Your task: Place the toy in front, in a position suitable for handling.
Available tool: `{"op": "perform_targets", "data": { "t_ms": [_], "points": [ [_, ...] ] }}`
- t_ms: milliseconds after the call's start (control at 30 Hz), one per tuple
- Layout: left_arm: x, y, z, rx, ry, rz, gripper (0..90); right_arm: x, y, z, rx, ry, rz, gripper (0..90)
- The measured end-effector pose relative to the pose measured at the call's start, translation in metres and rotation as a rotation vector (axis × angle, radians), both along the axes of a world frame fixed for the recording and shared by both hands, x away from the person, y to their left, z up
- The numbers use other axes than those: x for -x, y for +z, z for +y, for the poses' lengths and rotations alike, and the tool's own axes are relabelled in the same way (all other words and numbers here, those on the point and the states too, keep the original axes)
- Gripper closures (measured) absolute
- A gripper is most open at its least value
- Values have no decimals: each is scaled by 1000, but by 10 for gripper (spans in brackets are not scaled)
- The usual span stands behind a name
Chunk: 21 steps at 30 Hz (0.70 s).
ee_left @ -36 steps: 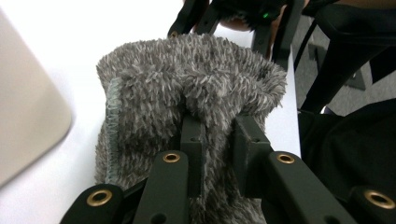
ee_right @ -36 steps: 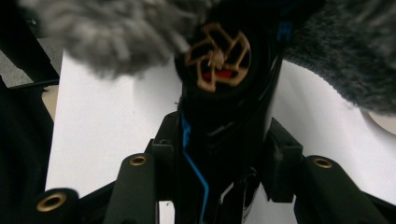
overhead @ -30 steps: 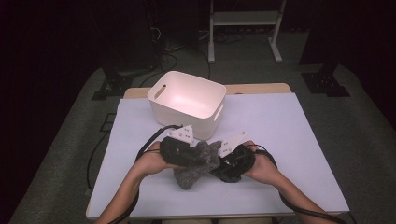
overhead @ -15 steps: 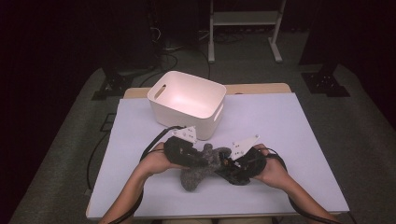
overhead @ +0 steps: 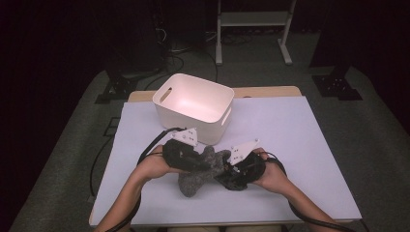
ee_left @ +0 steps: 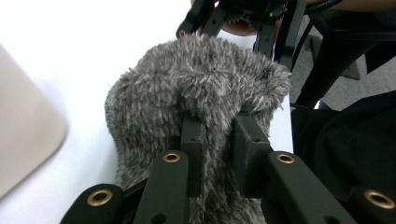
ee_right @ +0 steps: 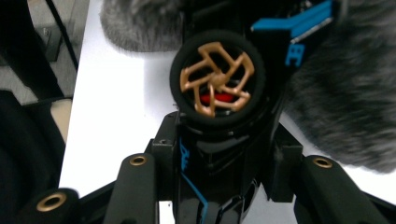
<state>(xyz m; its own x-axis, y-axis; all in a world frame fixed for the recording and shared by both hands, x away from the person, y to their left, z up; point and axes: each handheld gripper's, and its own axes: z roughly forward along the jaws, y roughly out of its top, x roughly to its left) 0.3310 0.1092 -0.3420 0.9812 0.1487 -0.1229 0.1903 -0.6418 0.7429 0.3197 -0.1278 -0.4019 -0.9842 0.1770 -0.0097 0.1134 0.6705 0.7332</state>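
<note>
Between the left gripper's [ee_left: 219, 140] matt black jaws: shaggy grey fleece cloth [ee_left: 196, 93]. In the right gripper [ee_right: 219, 172]: glossy black plastic toy car [ee_right: 224, 154], bronze-coloured wheel spokes. Beyond both: smooth matt white plastic bin [overhead: 193, 104].

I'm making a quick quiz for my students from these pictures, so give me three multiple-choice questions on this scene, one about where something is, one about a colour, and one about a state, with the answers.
1. Where does the white bin stand?
A. on the table beyond the two grippers
B. on the floor
C. at the table's near edge

2. What colour are the spokes of the toy car wheel seen in the right gripper view?
A. silver
B. gold
C. white

3. How does the left gripper stand?
A. wide open over bare table
B. shut on the white bin's rim
C. shut on the fuzzy grey cloth

Answers: 1 A, the high view shows it farther up the table than both hands. 2 B, the spokes are golden inside a black tyre. 3 C, the left gripper view shows grey pile pinched between its jaws.
</note>
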Motion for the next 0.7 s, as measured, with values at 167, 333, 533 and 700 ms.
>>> {"op": "perform_targets", "data": {
  "t_ms": [167, 333, 533, 700],
  "points": [
    [0, -6, -5, -24, -6, 6, 766, 1, 0, -8, 6, -6, 3, 553],
    [-1, -9, -8, -18, -14, 16, 765, 3, 0, -15, 9, -12, 10, 552],
    [-1, 7, -9, -16, -18, -19, 766, 3, 6, -10, 26, -12, -17, 555],
    [1, 23, -3, -25, -9, -50, 765, -3, 8, 4, -49, -9, -8, 553]
  ]
}}
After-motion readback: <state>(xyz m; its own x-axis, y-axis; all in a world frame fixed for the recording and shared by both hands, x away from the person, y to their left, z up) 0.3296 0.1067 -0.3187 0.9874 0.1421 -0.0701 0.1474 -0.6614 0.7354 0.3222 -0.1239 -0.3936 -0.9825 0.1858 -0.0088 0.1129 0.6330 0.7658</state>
